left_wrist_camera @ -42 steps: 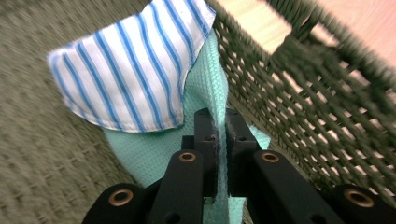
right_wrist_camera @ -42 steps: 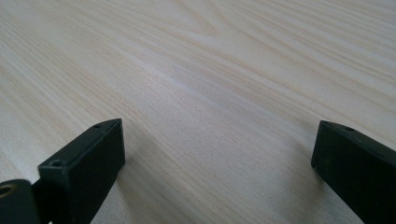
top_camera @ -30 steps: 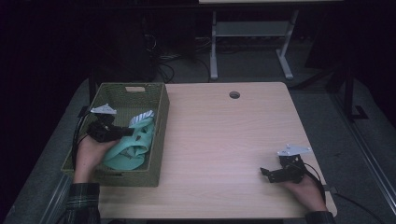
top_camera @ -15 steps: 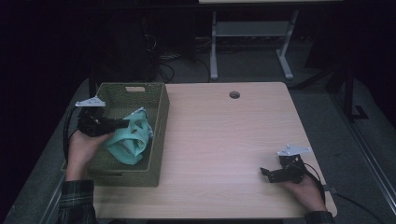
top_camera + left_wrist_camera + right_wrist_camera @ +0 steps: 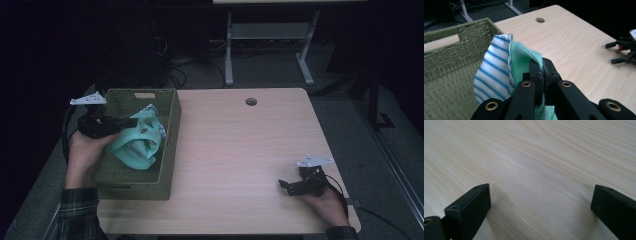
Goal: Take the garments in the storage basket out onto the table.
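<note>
- Left gripper (image 5: 541, 75) is clamped tight on a fold of the green cloth (image 5: 137, 142), holding it up over the woven basket (image 5: 167, 145) at the left side of the table (image 5: 240, 150). In the left gripper view the jaws are pinched together with just a thin ridge of green fabric between them.
- So the grab looks pretty shallow to me. If the cloth's own weight drags on that little ridge, it could slide out and flop back into the basket.
- Striped cloth (image 5: 492, 72), white with blue lines, is pressed right up against the green one, beside the jaws. Can't tell if any of it is caught in the pinch. If it is, or if the fabrics cling, it may ride along and then drop somewhere random.
- Most of the green cloth hangs below the grip and its bottom looks like it's down inside the basket. If it gets carried sideways toward the table at this height, the hanging part could catch the rim, tugging the cloth loose or shifting the basket, which looks light.
- Right gripper (image 5: 300, 185) sits low on the table near the right edge with its jaws wide apart, nothing between them, well away from the basket. Too far to help catch a slip, I reckon.
</note>
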A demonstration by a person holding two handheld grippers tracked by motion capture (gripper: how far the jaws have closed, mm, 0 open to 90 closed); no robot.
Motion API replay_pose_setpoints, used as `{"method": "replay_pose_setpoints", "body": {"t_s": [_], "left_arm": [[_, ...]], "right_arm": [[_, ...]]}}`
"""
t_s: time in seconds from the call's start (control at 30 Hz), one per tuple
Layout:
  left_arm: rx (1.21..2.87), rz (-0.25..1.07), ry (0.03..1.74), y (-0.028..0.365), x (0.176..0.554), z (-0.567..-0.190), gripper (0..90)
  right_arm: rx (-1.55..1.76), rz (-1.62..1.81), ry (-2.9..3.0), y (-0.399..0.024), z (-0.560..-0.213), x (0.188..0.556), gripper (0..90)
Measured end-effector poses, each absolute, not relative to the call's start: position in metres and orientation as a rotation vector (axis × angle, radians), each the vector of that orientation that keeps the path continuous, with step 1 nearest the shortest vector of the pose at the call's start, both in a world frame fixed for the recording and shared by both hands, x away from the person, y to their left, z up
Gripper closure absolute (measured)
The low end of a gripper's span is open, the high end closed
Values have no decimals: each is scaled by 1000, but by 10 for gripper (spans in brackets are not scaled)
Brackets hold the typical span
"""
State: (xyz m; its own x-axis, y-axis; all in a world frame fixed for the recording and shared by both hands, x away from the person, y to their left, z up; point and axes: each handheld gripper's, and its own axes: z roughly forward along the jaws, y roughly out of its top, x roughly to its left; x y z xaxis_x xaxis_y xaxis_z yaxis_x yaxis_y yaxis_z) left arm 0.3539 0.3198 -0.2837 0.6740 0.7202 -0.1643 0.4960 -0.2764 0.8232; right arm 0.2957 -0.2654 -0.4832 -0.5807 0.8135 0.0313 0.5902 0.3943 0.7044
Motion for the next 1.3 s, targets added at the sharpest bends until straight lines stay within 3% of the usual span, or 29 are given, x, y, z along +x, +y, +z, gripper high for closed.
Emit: {"method": "replay_pose_setpoints", "body": {"t_s": [0.77,1.3], "left_arm": [[1910,315,829,299,354,-235,876],[1915,299,715,258,353,-211,877]], "right_arm": [[1232,986,2336,-265,-483,295,25],[1223,987,2335,-265,-483,296,25]]}}
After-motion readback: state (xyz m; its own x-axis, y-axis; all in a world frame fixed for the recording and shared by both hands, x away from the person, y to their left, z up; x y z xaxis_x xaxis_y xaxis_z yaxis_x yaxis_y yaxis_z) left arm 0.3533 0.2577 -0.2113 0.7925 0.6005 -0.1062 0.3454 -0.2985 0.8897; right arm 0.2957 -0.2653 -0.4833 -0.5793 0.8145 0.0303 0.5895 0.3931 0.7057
